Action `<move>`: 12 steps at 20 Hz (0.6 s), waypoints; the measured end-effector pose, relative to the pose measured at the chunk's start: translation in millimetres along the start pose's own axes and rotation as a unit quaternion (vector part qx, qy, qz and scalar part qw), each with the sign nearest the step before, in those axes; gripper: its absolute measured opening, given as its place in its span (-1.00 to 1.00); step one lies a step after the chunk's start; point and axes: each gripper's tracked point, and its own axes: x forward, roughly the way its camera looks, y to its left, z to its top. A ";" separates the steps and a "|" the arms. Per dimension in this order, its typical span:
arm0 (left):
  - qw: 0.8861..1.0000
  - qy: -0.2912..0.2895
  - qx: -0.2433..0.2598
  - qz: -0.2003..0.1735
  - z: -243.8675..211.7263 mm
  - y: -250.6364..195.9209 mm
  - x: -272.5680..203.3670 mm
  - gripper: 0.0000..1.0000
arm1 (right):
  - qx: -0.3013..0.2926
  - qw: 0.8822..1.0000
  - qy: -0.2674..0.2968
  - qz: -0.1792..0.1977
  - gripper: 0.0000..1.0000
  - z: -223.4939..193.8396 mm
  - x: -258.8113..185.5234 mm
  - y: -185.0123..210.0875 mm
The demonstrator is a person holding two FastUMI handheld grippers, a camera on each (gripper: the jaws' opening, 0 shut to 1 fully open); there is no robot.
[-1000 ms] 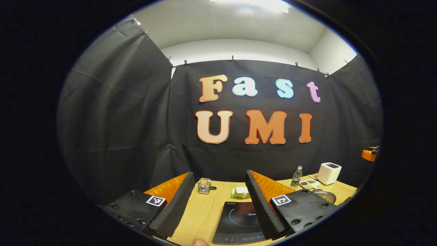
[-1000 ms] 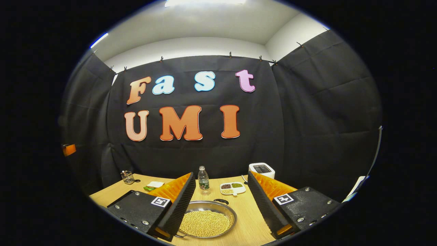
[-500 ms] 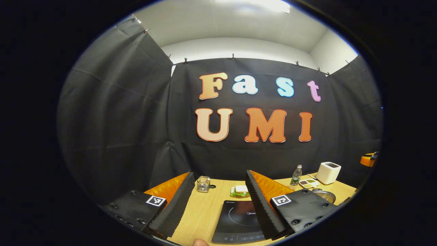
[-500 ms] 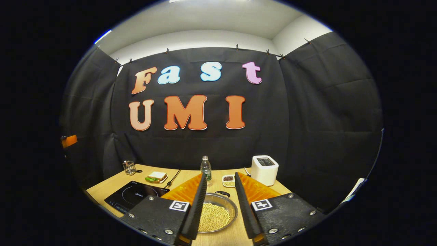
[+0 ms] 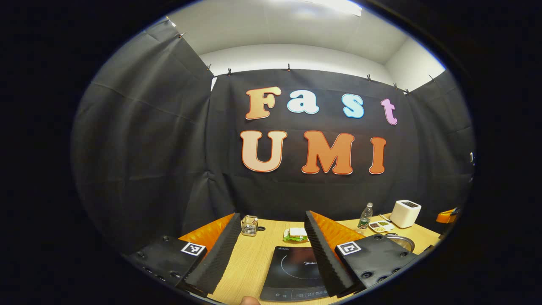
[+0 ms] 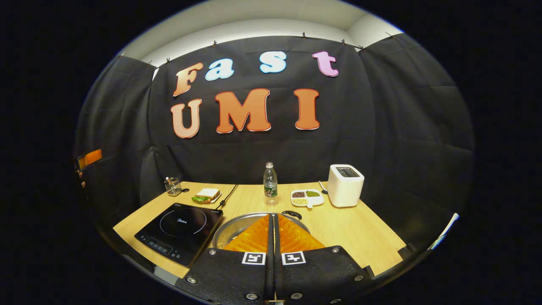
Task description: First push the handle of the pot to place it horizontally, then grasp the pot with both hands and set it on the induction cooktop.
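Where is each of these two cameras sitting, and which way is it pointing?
Left gripper view: rides the left hand-held gripper, facing the booth wall over the induction cooktop; its own open fingers show below.
Right gripper view: rides the right hand-held gripper, above the pot; its fingers are closed together.
Both share the cooktop, pot, sandwich, water bottle and toaster on the table.

Black induction cooktop point(image 6: 180, 231); silver pot point(image 6: 230, 231); white toaster point(image 6: 345, 185); pale wood table point(image 6: 360, 235); orange-black right gripper point(image 6: 272, 224).
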 end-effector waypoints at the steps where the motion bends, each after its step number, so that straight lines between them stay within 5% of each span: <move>1: 1.000 0.002 0.000 -0.001 -1.5 -1.1 0.1 0.94 | -0.003 1.000 0.013 0.007 -0.99 -10.0 1.4 4.7; 12: 1.000 0.025 0.002 0.007 -23.6 5.5 8.6 0.96 | -0.046 0.988 0.136 0.048 -1.00 -106.4 10.7 32.1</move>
